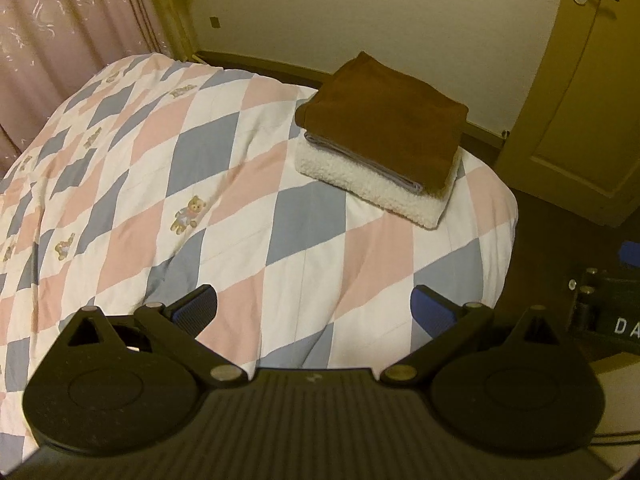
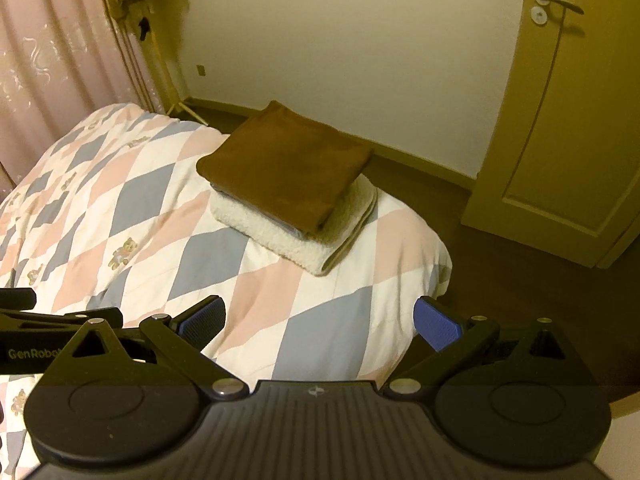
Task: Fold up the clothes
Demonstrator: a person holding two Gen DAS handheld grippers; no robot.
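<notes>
A stack of folded clothes lies on the bed near its far right corner. A brown folded garment (image 1: 384, 120) (image 2: 280, 164) is on top, a thin pale lilac piece (image 1: 360, 158) (image 2: 294, 230) under it, and a white fleecy one (image 1: 372, 184) (image 2: 296, 240) at the bottom. My left gripper (image 1: 314, 310) hovers open over the quilt, well short of the stack, with nothing between its blue pads. My right gripper (image 2: 318, 320) is open too, over the bed's near right edge, and holds nothing. Part of the left gripper's black body (image 2: 48, 320) shows at the left of the right wrist view.
The bed carries a quilt (image 1: 224, 184) (image 2: 152, 208) of pink, grey-blue and white diamonds with teddy bears. Pink curtains (image 1: 60, 28) (image 2: 60, 60) hang at the left. A wall and a closed door (image 1: 580, 100) (image 2: 560, 140) stand behind, with dark floor (image 2: 500, 280) to the right of the bed.
</notes>
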